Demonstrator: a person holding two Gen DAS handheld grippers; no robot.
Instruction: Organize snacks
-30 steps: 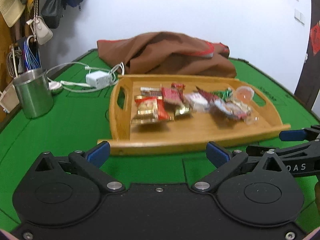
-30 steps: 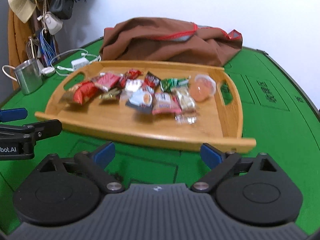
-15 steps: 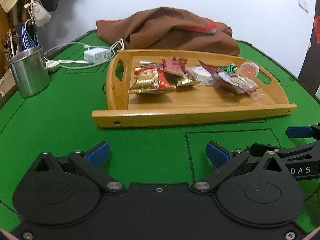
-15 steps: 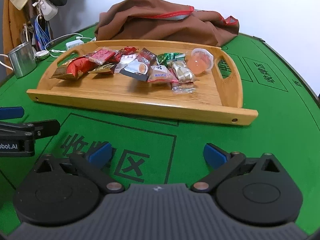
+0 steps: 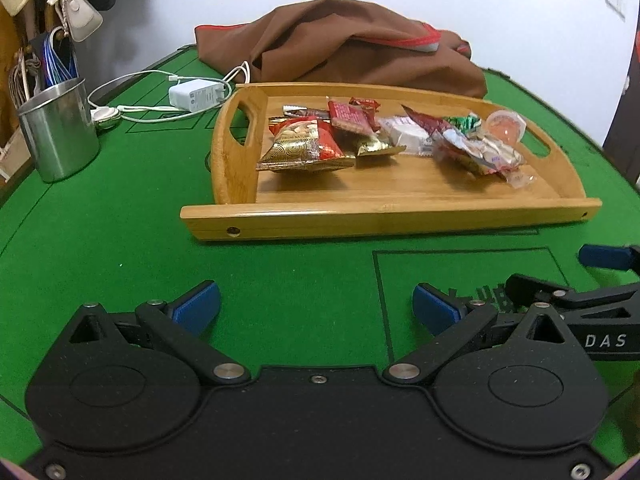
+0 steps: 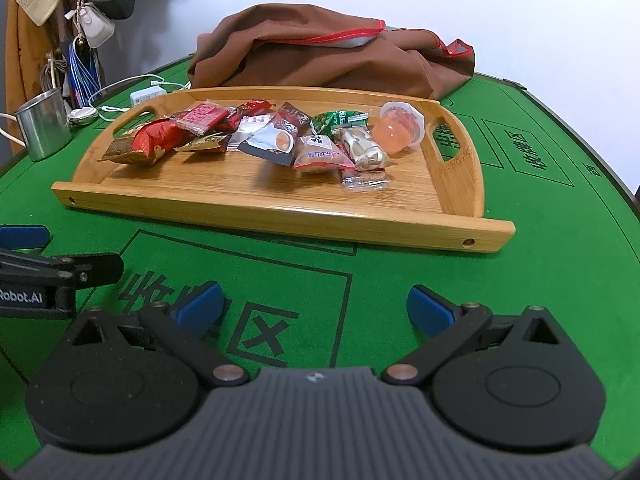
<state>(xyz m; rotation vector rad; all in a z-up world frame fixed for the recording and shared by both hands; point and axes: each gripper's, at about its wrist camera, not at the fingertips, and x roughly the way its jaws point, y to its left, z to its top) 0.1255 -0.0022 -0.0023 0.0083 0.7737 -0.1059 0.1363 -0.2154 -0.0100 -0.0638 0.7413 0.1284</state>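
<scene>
A wooden tray (image 5: 384,222) (image 6: 280,220) rests on the green felt table and holds several wrapped snacks. Among them are a red and gold nut bag (image 5: 306,150) (image 6: 148,142), a pink jelly cup (image 5: 506,126) (image 6: 400,128), a green wrapper (image 6: 338,120) and a clear candy wrapper (image 6: 364,181). My left gripper (image 5: 316,306) is open, held over the felt in front of the tray's left half. My right gripper (image 6: 316,306) is open too, in front of the tray's right half. Nothing lies between either pair of fingers. Each gripper shows at the other view's edge.
A brown cloth bag (image 5: 344,56) (image 6: 332,52) lies behind the tray. A steel cup (image 5: 58,130) (image 6: 42,124) stands at the left, with a white charger and cable (image 5: 196,96) behind it. Bags and a hat hang at the far left wall.
Both grippers have pulled back from the tray, which now sits farther away on the felt. Both stay open and empty. The snacks have not shifted.
</scene>
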